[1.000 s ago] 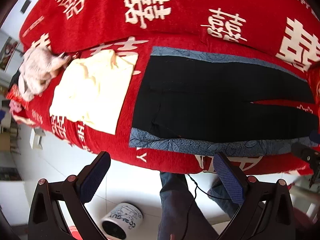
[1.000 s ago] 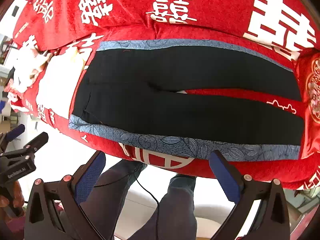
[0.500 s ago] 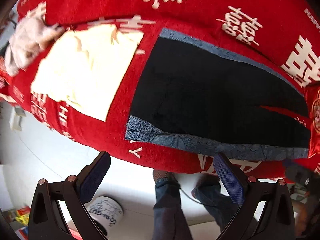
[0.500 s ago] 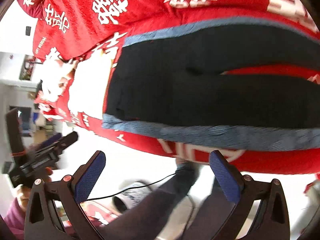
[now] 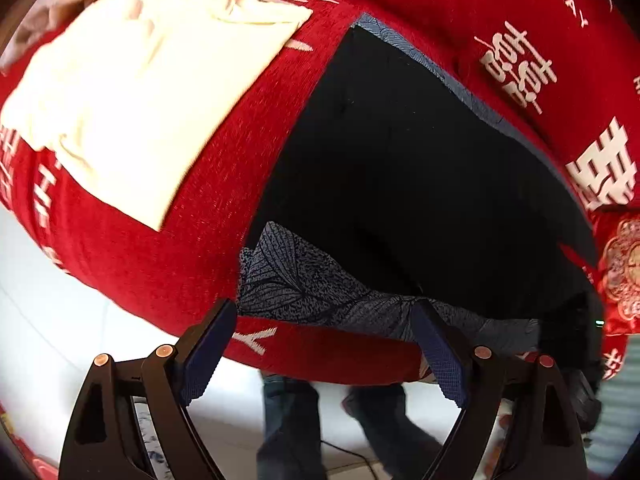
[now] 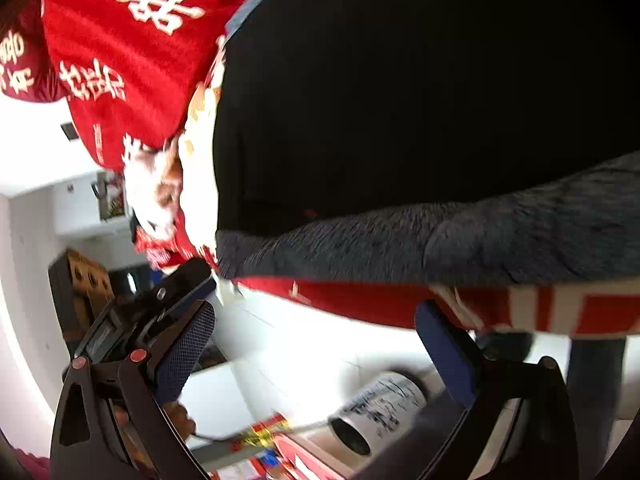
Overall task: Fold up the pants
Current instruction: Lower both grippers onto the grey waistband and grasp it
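Note:
Black pants (image 5: 420,168) with grey-blue leaf-print side bands (image 5: 304,284) lie flat on a red bed cover (image 5: 132,264), waist toward the left. My left gripper (image 5: 324,344) is open and empty, just short of the near waist corner at the bed's front edge. In the right wrist view the pants (image 6: 420,92) fill the upper right, with the near band (image 6: 460,240) blurred. My right gripper (image 6: 316,344) is open and empty, just below the bed's edge under that band. The left gripper's body (image 6: 160,300) shows at its left.
A folded cream garment (image 5: 136,92) lies on the bed left of the pants, with a crumpled pale cloth (image 5: 52,8) beyond it. A person's legs (image 5: 292,432) stand on the white floor. A printed white bin (image 6: 380,408) and red boxes (image 6: 280,452) sit on the floor.
Both grippers have moved in closer to the bed's front edge. The left one came up to the waist corner; the right one swung and tilted toward the near band. Jaws stayed open.

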`<state>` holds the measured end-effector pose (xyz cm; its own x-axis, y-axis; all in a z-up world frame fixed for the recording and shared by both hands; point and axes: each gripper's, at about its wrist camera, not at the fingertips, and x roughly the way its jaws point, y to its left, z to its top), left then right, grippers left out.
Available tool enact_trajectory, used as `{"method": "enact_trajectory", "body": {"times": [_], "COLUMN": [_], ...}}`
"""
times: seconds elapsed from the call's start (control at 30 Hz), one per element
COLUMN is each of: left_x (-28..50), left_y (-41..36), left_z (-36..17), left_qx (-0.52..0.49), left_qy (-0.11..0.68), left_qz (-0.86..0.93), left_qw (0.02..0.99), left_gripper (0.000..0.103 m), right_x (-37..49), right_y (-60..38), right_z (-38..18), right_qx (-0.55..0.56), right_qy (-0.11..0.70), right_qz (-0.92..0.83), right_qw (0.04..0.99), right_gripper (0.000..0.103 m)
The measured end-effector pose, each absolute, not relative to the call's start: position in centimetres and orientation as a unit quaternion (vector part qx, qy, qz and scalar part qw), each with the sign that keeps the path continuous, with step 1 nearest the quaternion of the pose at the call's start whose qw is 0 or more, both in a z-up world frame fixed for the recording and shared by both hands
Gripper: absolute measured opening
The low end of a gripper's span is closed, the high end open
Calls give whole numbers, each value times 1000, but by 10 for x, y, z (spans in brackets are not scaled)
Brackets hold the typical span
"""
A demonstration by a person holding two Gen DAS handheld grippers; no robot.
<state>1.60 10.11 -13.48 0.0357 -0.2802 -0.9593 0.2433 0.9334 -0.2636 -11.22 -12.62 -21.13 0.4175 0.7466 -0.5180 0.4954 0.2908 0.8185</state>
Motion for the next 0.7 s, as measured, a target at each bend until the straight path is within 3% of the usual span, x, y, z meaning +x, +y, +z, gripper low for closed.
{"method": "enact_trajectory", "body": {"times": [0.07,0.17,0.27,0.3,0.53,0.57,0.63,0.7], "left_x": [16,14,15,17,33,33,35,34], "left_y": [106,109,108,106,95,92,83,79], "left_z": [-141,-152,-160,-162,-177,-182,-195,-196], "left_qx": [-21,-44,-68,-83,-182,-181,-171,-170], "left_qy": [674,686,693,695,695,696,712,706], "left_qz": [-187,-196,-200,-202,-190,-184,-185,-194], "left_qw": [714,700,690,685,669,670,656,659], "left_gripper": [90,90,90,90,89,63,29,28], "right_x": [-116,-124,-120,-117,-117,-118,-119,-125], "right_y": [-126,-132,-138,-138,-132,-130,-131,-136], "right_z": [-220,-229,-240,-241,-202,-202,-203,-203], "right_qx": [604,640,677,679,617,605,597,589], "right_qy": [512,486,472,469,483,492,499,508], "right_qz": [94,73,57,58,110,113,124,127], "right_qw": [603,591,562,561,611,615,615,616], "right_gripper": [98,80,41,21,8,8,11,13]}}
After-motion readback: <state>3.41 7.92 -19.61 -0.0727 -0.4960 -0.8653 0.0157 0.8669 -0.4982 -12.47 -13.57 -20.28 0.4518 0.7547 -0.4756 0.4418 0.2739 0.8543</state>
